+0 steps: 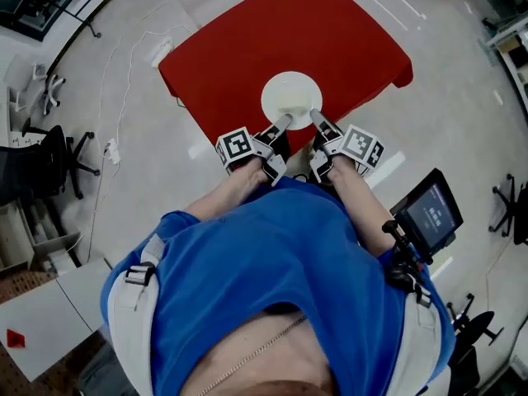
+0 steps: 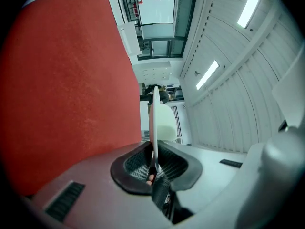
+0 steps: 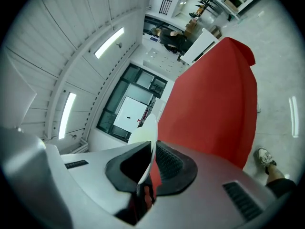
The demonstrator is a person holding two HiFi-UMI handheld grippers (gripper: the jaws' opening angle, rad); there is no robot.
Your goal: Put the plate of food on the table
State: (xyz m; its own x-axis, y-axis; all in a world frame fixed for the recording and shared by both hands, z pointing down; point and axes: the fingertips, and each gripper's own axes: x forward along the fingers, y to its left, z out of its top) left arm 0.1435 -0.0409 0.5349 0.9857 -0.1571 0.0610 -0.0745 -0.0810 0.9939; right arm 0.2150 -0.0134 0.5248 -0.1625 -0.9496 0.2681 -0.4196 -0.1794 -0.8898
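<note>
readable text: none | screen (image 1: 431, 213) — glyphs lit but too small to read | labels, numbers: none legible

Pale, glossy floor (image 1: 462, 97) all round, with white tape marks (image 1: 389, 168) laid across it. A red-covered table (image 1: 247, 48) stands mid-room. Over at the left edge there's a black office chair (image 1: 58, 159) on castors, a paler one (image 1: 45, 89) just beyond it, and a white power strip (image 1: 161, 52) lying on the floor with a thin cable running off it. Another dark chair (image 1: 511, 209) sits at the right edge. Overhead, a white ribbed ceiling (image 2: 238, 104) carries long strip lights (image 2: 250, 6), all lit. On the far side, dark-framed glazing (image 3: 128, 104) lines the wall.
</note>
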